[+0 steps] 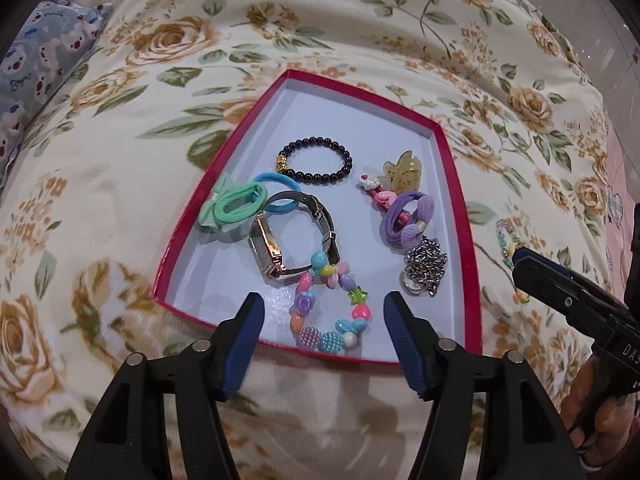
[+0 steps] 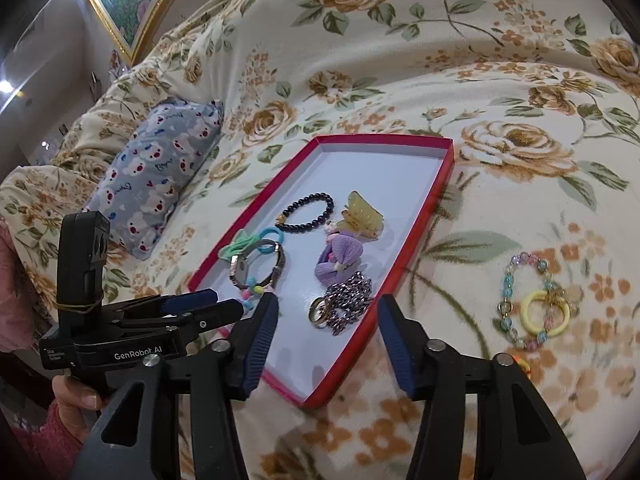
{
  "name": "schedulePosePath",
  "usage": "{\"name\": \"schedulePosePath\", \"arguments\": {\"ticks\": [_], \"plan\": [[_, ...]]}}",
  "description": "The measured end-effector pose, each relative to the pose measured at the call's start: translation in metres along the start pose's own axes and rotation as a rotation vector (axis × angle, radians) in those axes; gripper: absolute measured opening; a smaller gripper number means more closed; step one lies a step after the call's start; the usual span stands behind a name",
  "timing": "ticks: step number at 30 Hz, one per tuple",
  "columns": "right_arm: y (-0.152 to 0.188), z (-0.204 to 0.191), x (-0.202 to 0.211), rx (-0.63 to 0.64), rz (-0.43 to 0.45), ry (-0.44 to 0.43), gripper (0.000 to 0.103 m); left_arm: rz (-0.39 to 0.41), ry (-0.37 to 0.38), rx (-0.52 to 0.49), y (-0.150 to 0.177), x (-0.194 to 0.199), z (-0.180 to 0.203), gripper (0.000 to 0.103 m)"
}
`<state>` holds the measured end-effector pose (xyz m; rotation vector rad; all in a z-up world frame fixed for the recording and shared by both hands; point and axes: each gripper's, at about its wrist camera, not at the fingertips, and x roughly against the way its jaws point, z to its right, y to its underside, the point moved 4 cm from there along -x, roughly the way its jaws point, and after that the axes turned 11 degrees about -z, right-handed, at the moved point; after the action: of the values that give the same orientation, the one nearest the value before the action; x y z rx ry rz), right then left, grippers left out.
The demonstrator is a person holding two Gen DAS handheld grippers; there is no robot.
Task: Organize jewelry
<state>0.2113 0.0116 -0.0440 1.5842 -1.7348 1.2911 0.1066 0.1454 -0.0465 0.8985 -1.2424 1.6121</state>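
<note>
So there's a shallow red box (image 1: 460, 200) with a white inside sitting on a floral blanket (image 1: 120, 160), and pretty much all the jewelry is piled in the near half of it. Far end is a black bead bracelet (image 1: 320, 162) with a little gold charm, next to it a yellow butterfly claw clip (image 1: 402, 174). On the left side of the box there's a mint green hair tie (image 1: 234, 206) overlapping a blue hair tie (image 1: 280, 184), and a metal watch (image 1: 296, 236) lying partly on top of that blue one. On the right, a purple hair tie (image 1: 404, 222) with some small cartoon charms, and just below it a silver chain (image 1: 426, 266) bunched up with a couple of rings. Closest to the near edge is a colorful chunky bead bracelet (image 1: 332, 312). Left gripper (image 1: 324, 320) has its jaws spread apart either side of that bracelet, not touching it, nothing clamped. Right gripper (image 2: 328, 328) is also spread wide with nothing in it, hanging over the box's near right wall by the chain. Outside the box, off to the right on the blanket, a pastel bead bracelet (image 2: 508, 300) and a yellow ring hair tie (image 2: 546, 314) sit overlapping. Gray bear-print pillow (image 2: 160, 176) off to the left.
</note>
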Motion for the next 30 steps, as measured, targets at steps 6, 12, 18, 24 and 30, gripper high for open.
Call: {"name": "schedulePosePath", "arguments": {"ticks": [6,12,18,24,30], "plan": [[0.013,-0.006,0.016,0.016,0.043,0.001,0.058,0.046,0.026,0.037,0.02,0.021,-0.008,0.079],[0.026,-0.012,0.034,0.038,0.093,-0.023,0.067,0.051,0.039,0.078,0.042,0.034,-0.021,0.079],[0.04,-0.024,0.04,0.094,0.095,0.032,0.072,0.087,0.036,0.073,0.059,0.05,-0.018,0.082],[0.045,-0.031,0.045,0.125,0.097,0.089,0.077,0.114,0.004,0.033,0.068,0.065,-0.013,0.086],[0.038,-0.045,0.064,0.177,0.12,0.136,0.078,0.172,-0.033,0.011,0.076,0.092,-0.013,0.095]]}}
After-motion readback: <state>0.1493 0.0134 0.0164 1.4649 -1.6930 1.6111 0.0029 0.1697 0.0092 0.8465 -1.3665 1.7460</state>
